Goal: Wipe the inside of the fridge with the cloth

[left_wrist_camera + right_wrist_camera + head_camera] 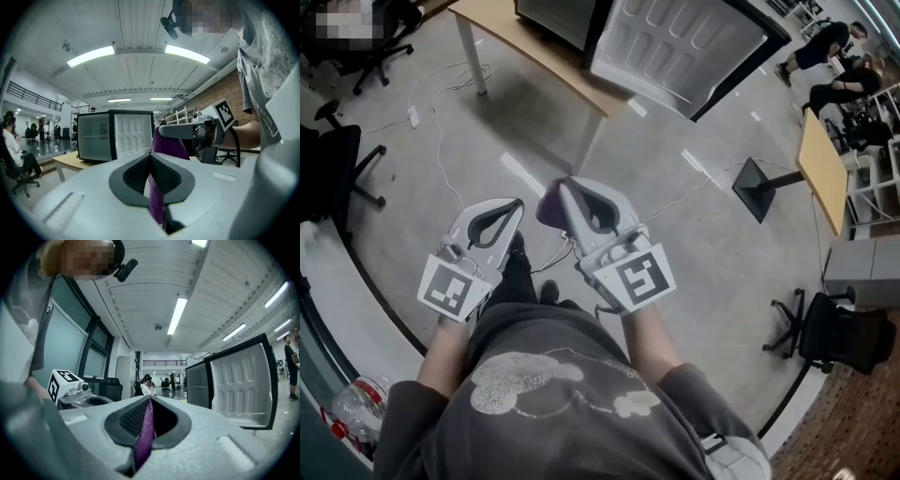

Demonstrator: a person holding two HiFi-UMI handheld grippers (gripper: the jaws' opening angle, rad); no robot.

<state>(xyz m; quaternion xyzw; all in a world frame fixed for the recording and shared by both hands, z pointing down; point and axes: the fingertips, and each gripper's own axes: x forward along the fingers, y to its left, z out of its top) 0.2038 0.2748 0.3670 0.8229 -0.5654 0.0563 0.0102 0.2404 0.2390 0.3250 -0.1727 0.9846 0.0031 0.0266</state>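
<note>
The small black fridge (558,19) stands on a wooden table (530,52) ahead of me, its white-lined door (684,47) swung open. The fridge's white interior (93,140) shows in the left gripper view. I hold both grippers close to my body, well short of the fridge. A purple cloth (549,208) bunches at the tip of my right gripper (564,187); a strip of that cloth (144,437) is pinched in its shut jaws. My left gripper (517,204) is shut too, with a purple strip of cloth (154,199) between its pads.
Cables trail over the grey floor (441,141) between me and the table. Black office chairs (342,169) stand at the left and another chair (825,333) at the right. A black stand base (759,187) and a second wooden table (823,169) are at the right, with people seated beyond.
</note>
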